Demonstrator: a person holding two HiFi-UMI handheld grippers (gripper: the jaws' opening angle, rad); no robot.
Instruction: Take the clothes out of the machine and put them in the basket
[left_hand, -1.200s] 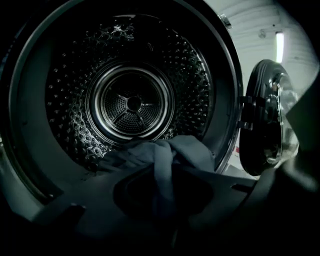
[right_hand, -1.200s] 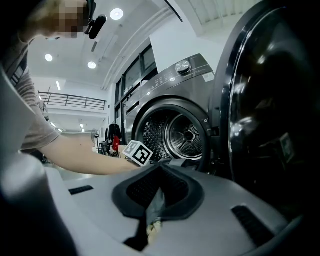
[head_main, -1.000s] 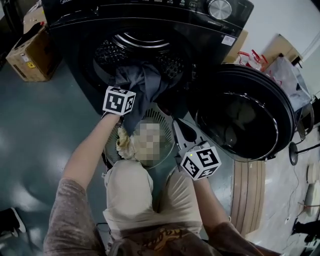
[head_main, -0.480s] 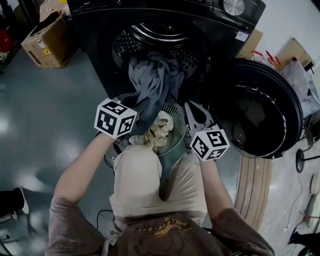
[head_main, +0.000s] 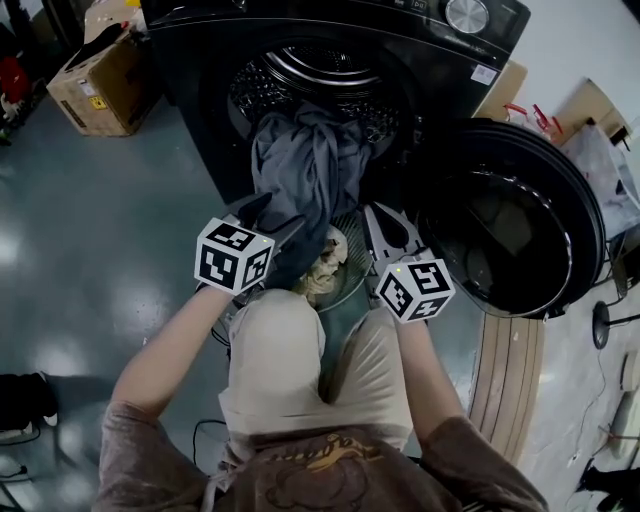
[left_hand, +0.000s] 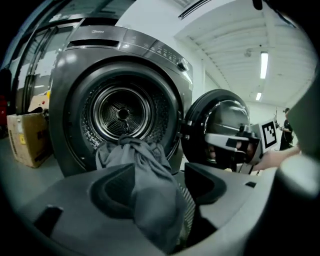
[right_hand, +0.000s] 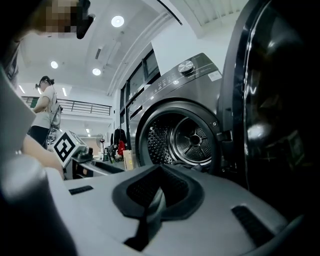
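A grey garment (head_main: 305, 170) hangs out of the dark washing machine's drum (head_main: 320, 70) and drapes down over the basket (head_main: 352, 288) in front of it. A cream cloth (head_main: 322, 262) lies in the basket. My left gripper (head_main: 272, 215) is over the basket's left rim with its jaws opening; the grey garment (left_hand: 145, 170) still lies between them, loose against the left pad. My right gripper (head_main: 386, 228) hovers over the basket's right rim, pointing at the machine. In the right gripper view that gripper (right_hand: 159, 187) is shut with nothing in it.
The machine's round door (head_main: 515, 215) stands swung open at the right, close to my right gripper. A cardboard box (head_main: 95, 85) sits on the floor at the left of the machine. The person's knees are just behind the basket.
The left gripper drew back from the drum mouth towards the basket, pulling the grey garment further out, and its jaws have parted. The right gripper stayed in place.
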